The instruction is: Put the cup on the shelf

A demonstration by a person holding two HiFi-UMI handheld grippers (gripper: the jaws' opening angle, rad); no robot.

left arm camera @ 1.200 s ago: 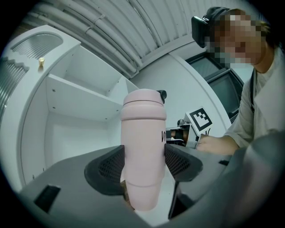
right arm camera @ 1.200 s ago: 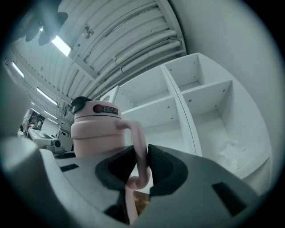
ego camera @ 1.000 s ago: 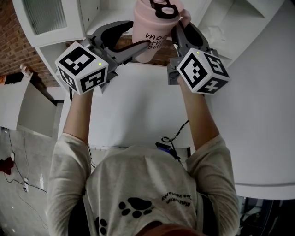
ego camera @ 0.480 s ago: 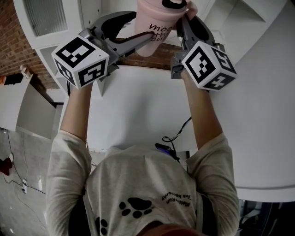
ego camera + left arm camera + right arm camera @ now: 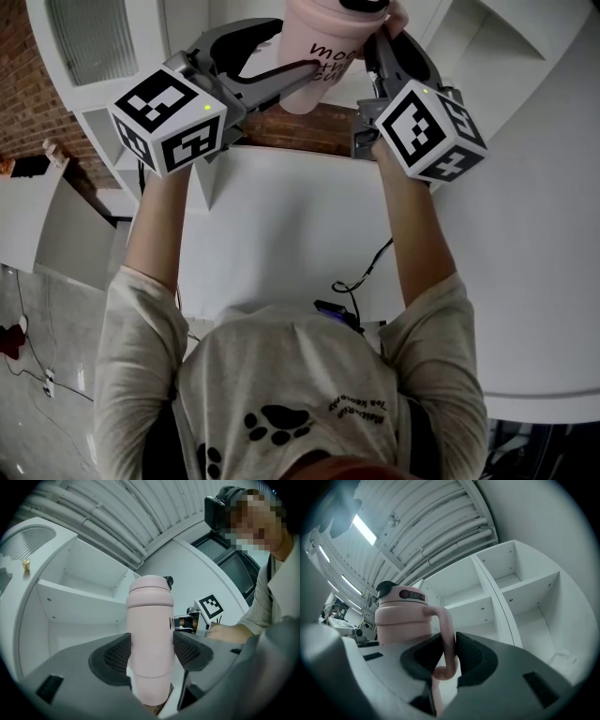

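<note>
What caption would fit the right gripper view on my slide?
The right tool grips the pink cup by its handle, in front of a white shelf.

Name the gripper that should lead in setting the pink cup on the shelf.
Left, probably. The left gripper clamps the cup round its body, upright, facing the open shelf. The right gripper only pinches the thin handle.

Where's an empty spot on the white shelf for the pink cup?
The shelf cubbies either side of its upright divider look bare, and so does the board behind the cup. It is crowded only at the cup itself: the left gripper clamps its body, the right gripper its handle.
</note>
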